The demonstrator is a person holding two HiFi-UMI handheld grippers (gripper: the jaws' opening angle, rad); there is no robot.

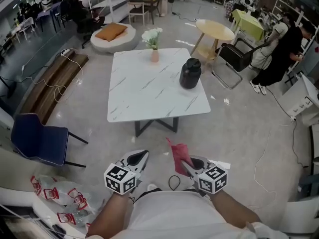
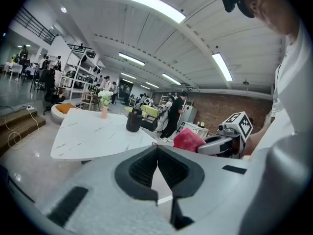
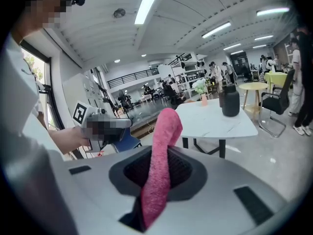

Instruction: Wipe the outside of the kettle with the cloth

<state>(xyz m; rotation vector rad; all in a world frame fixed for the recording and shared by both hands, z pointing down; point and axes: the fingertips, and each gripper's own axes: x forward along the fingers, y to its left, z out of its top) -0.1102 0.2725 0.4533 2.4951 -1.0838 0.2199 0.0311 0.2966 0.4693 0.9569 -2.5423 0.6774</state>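
While I stand off the near edge of the white, grey-veined square table (image 1: 149, 91), both grippers hang in front of me, short of that table and over the floor.

My left gripper (image 2: 157, 147): jaws fully together, pads meeting, nothing between them.

My right gripper (image 3: 165, 166): jaws clamped on the pink terry cloth (image 3: 164, 146). The cloth runs up between the pads, and its free end stands above the jaw tips, bent slightly over. In the head view it sits just off the table's near edge, toward the right.

The dark, squat, round-bodied kettle (image 1: 190, 73) stands upright on the table by its right edge, nearer the far corner. It is well apart from both grippers, and the cloth is not in contact with it.

A small pink vase (image 1: 153, 46) with white flowers stands at the table's far edge, left of the kettle and apart from it.

Off the table: a blue chair (image 1: 40, 138) to its near left, and a round light-wood table (image 1: 214, 30) beyond its far right corner.
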